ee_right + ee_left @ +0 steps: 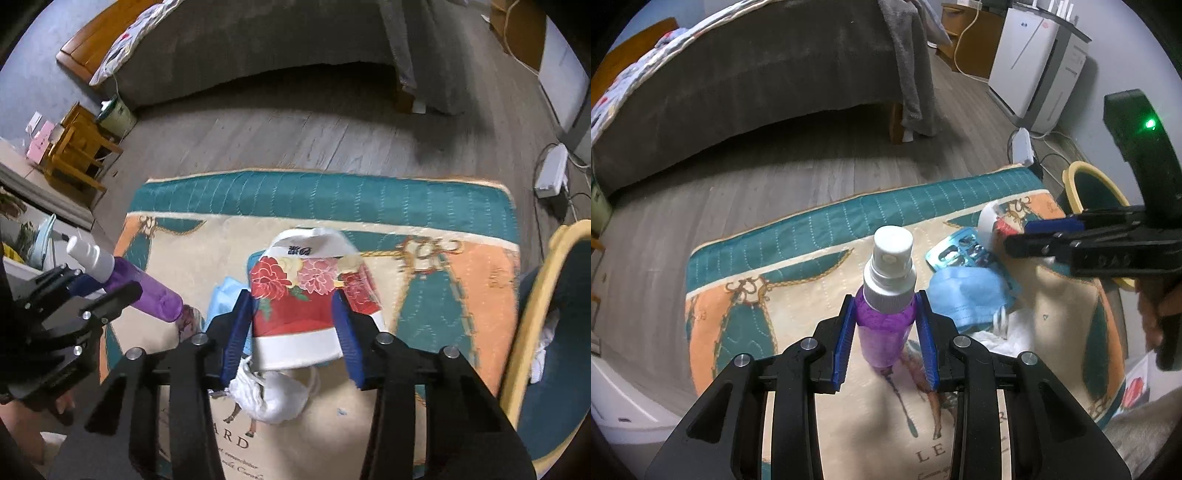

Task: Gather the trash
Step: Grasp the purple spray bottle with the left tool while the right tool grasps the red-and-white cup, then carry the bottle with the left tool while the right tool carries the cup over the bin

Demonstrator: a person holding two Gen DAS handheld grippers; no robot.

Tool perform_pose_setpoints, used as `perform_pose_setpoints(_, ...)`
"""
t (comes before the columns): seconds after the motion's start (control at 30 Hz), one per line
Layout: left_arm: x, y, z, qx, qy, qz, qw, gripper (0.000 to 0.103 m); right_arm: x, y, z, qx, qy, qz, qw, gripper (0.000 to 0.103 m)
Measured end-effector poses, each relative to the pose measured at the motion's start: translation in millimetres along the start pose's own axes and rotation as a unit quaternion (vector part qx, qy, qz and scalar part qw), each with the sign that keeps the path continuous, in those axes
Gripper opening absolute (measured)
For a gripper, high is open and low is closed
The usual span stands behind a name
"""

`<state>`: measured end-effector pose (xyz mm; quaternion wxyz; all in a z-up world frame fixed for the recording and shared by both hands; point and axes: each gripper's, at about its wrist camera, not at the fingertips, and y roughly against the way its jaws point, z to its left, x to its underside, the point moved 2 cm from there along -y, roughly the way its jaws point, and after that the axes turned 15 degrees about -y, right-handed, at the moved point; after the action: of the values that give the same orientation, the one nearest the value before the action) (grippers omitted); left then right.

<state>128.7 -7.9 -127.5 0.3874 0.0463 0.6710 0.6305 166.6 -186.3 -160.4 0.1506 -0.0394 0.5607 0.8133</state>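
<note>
My left gripper [885,299] is shut on a purple spray bottle [886,325] with a white pump top, held upright above the patterned mat [812,236]. In the right wrist view the same bottle [147,291] sits at the left in that gripper. My right gripper [291,299] is shut on a red and white flowered paper cup [295,317], whose sides press against both blue pads. A blue face mask [964,291], a foil blister pack [960,251] and a crumpled white mask [273,395] lie on the mat. A yellow-rimmed bin [532,295] with a dark liner stands at the right.
The mat lies on a grey wooden floor [775,177]. Behind it stands a bed with a dark grey cover [757,74]. A white appliance [1030,66] and a power strip [1021,146] with cables are at the back right. A wooden stool [77,147] stands at the left.
</note>
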Motion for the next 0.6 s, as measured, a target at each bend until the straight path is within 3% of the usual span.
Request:
perform_pose_setpoints(0.13, -3.0, -1.4, -5.1, 0.002, -0.005, 0.001, 1.0000, 0.034, -5.3, 16.1, -12.8, 0.029, 0.010, -0.026, 0.999, 0.034)
perform_pose_setpoints(0.37, -5.8, -4.8, -10.1, 0.000, -0.014, 0.005, 0.9999, 0.034, -5.3, 11.4, -31.9, 0.061, 0.027, -0.047, 0.997, 0.034)
perform_pose_setpoints(0.6, -9.4, -5.7, -17.2, -0.003, -0.025, 0.009, 0.9996, 0.034, 1.5, -0.1, -20.2, 0.070, 0.069, -0.069, 0.993, 0.030)
